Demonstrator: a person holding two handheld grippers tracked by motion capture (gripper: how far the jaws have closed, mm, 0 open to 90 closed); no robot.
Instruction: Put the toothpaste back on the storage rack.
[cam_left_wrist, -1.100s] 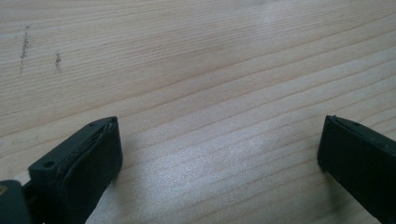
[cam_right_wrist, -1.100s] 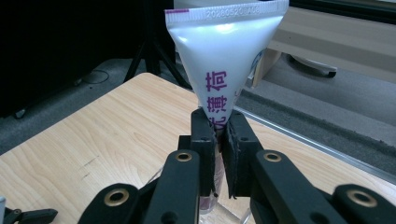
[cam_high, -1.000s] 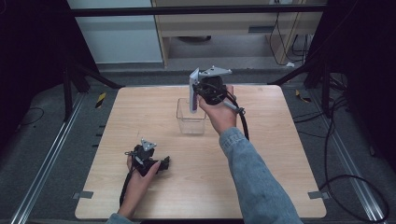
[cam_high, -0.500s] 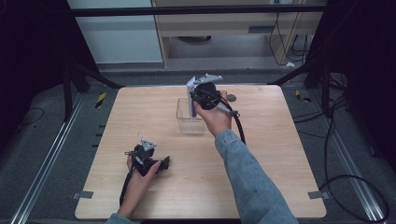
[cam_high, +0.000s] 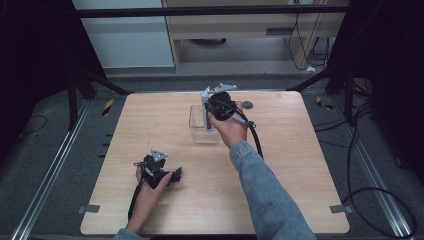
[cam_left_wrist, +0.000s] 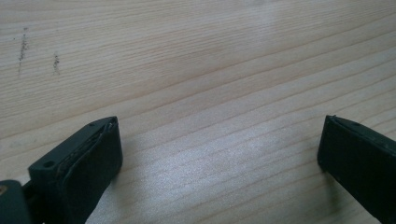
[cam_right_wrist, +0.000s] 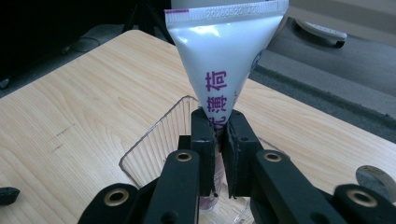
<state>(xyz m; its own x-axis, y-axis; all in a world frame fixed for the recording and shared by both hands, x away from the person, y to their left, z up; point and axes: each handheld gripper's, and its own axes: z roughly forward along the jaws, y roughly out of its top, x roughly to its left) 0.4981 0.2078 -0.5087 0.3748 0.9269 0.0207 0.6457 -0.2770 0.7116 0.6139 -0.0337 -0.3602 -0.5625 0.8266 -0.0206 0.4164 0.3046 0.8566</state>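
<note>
A white tube (cam_right_wrist: 224, 56) with purple characters stands crimped end up, and my right gripper (cam_right_wrist: 218, 140) is shut on its lower part. Its bottom end reaches into a clear plastic cup (cam_right_wrist: 154, 140) on the wooden table. In the high view the right gripper (cam_high: 212, 107) hovers over the clear cup (cam_high: 199, 125) near the table's far middle, the tube (cam_high: 205, 107) hanging into it. My left gripper (cam_high: 172, 176) rests on the table at the near left, held by a hand. Its jaws stand wide apart in the left gripper view, with bare wood (cam_left_wrist: 219, 121) between them.
A small round grey disc (cam_high: 247, 105) lies on the table just right of the cup, also seen as a disc (cam_right_wrist: 376, 179) in the right gripper view. Cables trail from both grippers. Dark floor and frame rails surround the table (cam_high: 300, 165).
The right gripper has come down with the tube, lowering its bottom end into the clear cup. The left gripper has stayed put.
</note>
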